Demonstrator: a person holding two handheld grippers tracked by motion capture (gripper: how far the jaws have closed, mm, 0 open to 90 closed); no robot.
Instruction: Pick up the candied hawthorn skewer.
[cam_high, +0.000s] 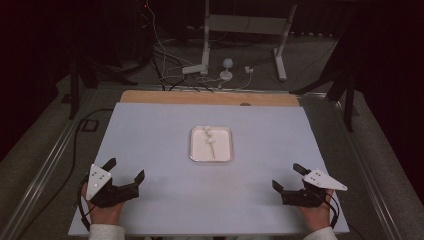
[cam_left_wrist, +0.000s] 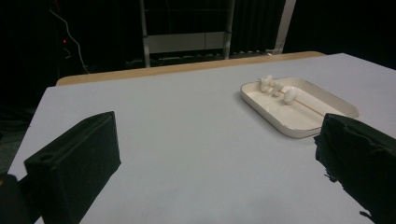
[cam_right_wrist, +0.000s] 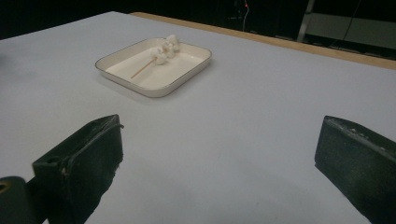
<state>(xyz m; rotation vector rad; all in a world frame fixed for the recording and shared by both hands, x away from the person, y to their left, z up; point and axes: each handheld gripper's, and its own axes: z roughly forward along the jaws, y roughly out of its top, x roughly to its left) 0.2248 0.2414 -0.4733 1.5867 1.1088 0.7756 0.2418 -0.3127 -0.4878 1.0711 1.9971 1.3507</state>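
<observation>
A shallow white tray (cam_high: 195, 152) (cam_left_wrist: 299, 128) (cam_right_wrist: 154, 86) lies in the middle of the pale table. In it rests a thin wooden skewer (cam_high: 212, 149) (cam_left_wrist: 314, 106) (cam_right_wrist: 142, 69) with white marshmallows (cam_high: 208, 135) (cam_left_wrist: 278, 87) (cam_right_wrist: 166, 46) on its far end. My left gripper (cam_high: 126, 169) (cam_left_wrist: 217, 163) rests near the front left corner, open, nothing between its jaws. At the front right my right gripper (cam_high: 286, 176) (cam_right_wrist: 219, 163) stands open and empty too. Both point toward the tray, well short of it.
The table's far edge shows a wooden strip (cam_high: 210, 98). Beyond it on the floor stand a metal frame (cam_high: 245, 30) and loose cables (cam_high: 200, 75). A black cable (cam_high: 75, 145) runs along the left side of the table.
</observation>
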